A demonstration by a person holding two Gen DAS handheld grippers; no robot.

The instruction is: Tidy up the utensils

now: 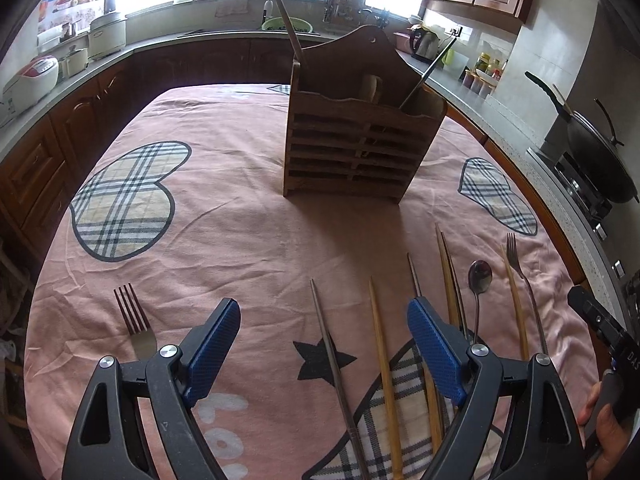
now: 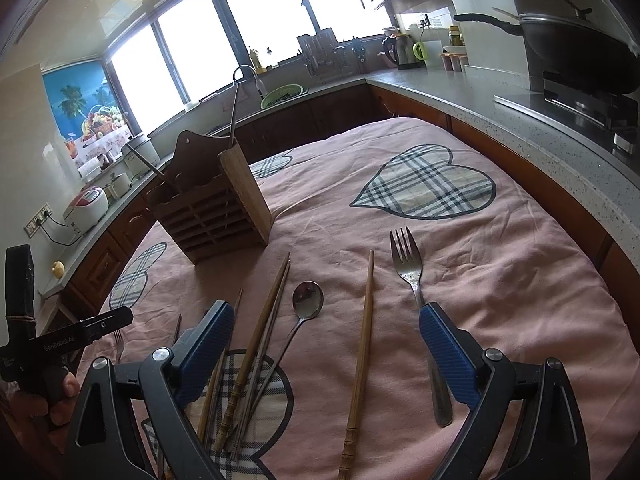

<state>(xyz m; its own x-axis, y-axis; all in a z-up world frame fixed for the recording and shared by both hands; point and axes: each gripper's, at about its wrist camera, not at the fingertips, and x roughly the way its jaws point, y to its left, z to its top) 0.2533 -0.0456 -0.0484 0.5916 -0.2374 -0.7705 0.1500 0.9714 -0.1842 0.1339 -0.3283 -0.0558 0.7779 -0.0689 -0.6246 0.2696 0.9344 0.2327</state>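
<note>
Only two or three sticks, I think, stand in the wooden holder (image 1: 362, 136). Both my left gripper (image 1: 324, 344) and right gripper (image 2: 326, 344) are wide and empty. Chopsticks (image 1: 382, 360), a spoon (image 2: 306, 304) and forks (image 2: 408, 264) lie between and beside my fingers (image 1: 216, 348).

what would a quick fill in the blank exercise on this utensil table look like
1. The slatted caddy standing on the cloth is made of ____.
2. Between the chopsticks lies one metal ____, bowl up.
3. The plaid patches on the pink cloth are shaped like ____.
4. The left claw is wide ____ above the cloth.

Missing words: wood; spoon; hearts; open
</note>
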